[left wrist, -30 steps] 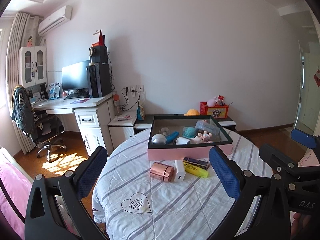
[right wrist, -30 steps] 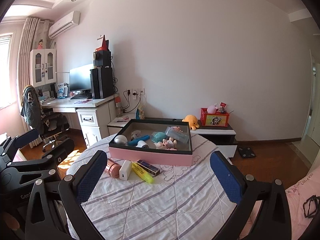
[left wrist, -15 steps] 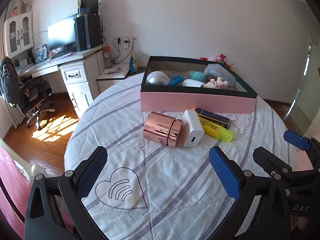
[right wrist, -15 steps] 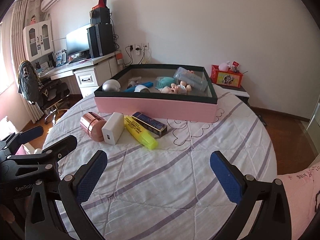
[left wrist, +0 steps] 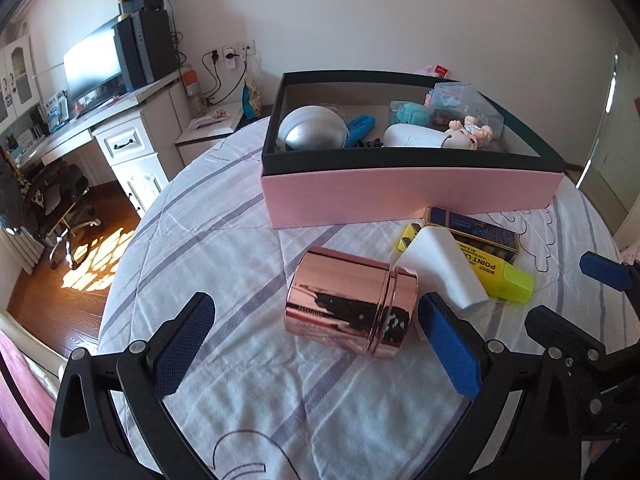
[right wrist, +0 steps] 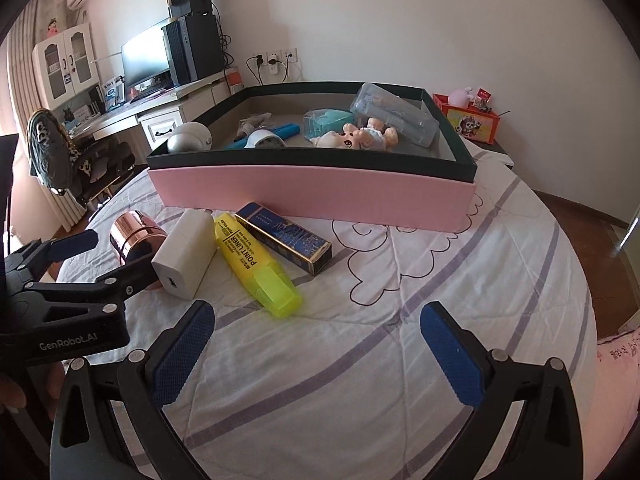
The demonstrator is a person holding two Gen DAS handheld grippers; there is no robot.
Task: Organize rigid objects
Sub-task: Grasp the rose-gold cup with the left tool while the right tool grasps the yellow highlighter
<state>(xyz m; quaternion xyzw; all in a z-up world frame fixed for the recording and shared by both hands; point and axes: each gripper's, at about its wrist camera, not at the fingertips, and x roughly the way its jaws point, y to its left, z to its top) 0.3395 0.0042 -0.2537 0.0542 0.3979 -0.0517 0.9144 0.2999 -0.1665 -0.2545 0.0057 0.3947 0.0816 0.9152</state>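
Note:
A rose-gold metal canister (left wrist: 350, 302) lies on its side on the striped tablecloth, just beyond my open left gripper (left wrist: 316, 344), whose blue pads flank it without touching. Beside it lie a white charger block (left wrist: 446, 268), a yellow highlighter (left wrist: 492, 270) and a dark blue slim box (left wrist: 472, 228). Behind them stands a pink box with a dark rim (left wrist: 408, 196). My right gripper (right wrist: 316, 344) hangs open over bare cloth, nearer than the highlighter (right wrist: 256, 264), the charger (right wrist: 186, 252) and the blue box (right wrist: 284, 238). The left gripper (right wrist: 100, 256) shows at the canister (right wrist: 136, 236).
The pink box (right wrist: 312, 196) holds a silver ball (left wrist: 312, 128), a white oval thing (left wrist: 416, 136), a doll (right wrist: 354, 136), a teal item and a clear case (right wrist: 396, 114). A desk with monitor (left wrist: 92, 68) and an office chair (left wrist: 52, 196) stand left of the round table.
Both grippers have come down and forward toward the table. The left one has closed in on the canister, which now lies between its open fingers' line. Nothing has been grasped.

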